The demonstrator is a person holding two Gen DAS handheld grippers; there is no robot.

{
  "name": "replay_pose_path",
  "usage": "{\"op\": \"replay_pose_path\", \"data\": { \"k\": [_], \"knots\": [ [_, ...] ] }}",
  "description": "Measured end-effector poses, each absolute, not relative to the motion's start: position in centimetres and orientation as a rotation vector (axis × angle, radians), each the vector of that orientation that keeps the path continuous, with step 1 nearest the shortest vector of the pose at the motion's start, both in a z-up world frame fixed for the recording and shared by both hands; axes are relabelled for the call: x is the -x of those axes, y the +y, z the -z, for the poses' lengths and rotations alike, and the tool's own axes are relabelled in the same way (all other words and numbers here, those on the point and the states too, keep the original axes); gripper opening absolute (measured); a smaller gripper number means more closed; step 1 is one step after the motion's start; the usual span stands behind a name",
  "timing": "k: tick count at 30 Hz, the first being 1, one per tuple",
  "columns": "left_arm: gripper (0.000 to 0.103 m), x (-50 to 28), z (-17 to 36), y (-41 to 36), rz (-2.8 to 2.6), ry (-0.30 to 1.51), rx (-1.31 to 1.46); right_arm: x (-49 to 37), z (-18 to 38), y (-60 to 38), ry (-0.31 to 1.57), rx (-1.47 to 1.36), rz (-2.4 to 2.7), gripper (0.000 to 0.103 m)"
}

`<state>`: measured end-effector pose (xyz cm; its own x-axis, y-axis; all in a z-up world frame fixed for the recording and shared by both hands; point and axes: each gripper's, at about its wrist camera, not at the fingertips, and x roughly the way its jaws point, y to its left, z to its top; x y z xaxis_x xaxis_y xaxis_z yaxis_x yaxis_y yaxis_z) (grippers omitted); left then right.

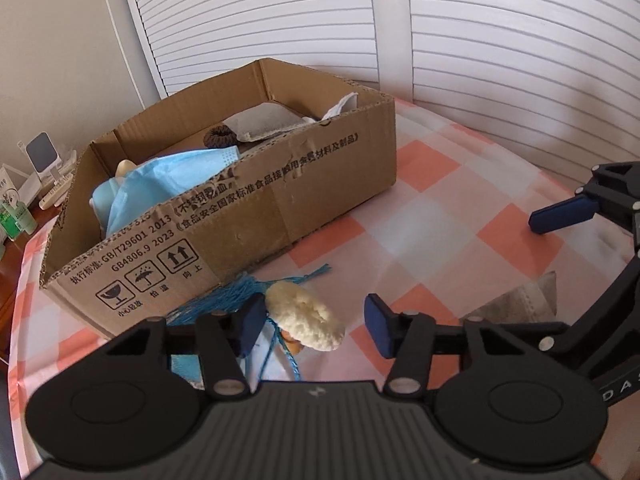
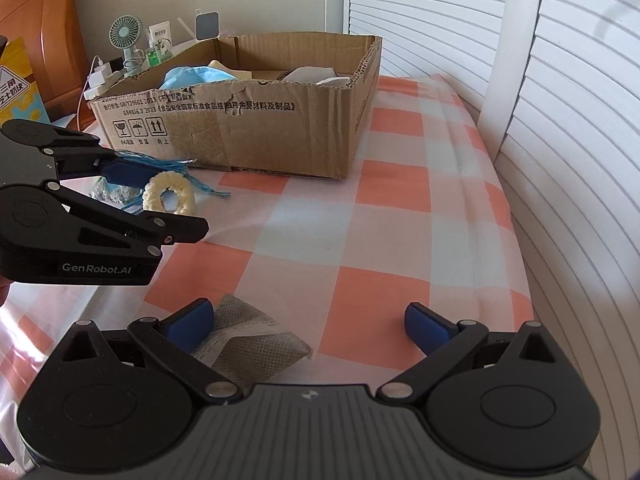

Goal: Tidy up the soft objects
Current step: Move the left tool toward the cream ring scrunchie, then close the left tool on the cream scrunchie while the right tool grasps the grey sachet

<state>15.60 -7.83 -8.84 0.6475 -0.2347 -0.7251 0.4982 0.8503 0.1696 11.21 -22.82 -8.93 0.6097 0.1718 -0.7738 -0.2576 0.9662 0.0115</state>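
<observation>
Cream scrunchie point(image 1: 306, 316), blue tassel point(image 1: 224, 300), orange-white checked tablecloth point(image 1: 440, 216), brown box point(image 1: 304, 200)

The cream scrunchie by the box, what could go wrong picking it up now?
The blue tassel lies tangled beside the cream scrunchie, so the left gripper may drag both along. The scrunchie sits off-centre between its fingers, near the left one, and might slip free.

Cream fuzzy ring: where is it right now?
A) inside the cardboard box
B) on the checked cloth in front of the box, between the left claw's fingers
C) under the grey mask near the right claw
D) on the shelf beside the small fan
B: the cream fuzzy ring lies on the checked cloth before the cardboard box, between the fingers of the left claw, whose pads do not visibly press it.
</observation>
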Motion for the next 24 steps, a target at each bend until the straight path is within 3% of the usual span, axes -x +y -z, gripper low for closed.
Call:
{"op": "replay_pose_path", "data": {
  "k": [16,24],
  "knots": [
    [0.056,-14.2,8.8,-8.9,0.539,0.789,-0.34,-10.1,8.8,-22.7,0.889,0.127,-0.267,0.103],
    [0.048,-15.3,9.1,-9.5,0.565,0.824,-0.3,-9.8,8.7,-22.8,0.893,0.13,-0.263,0.103]
  ]
}}
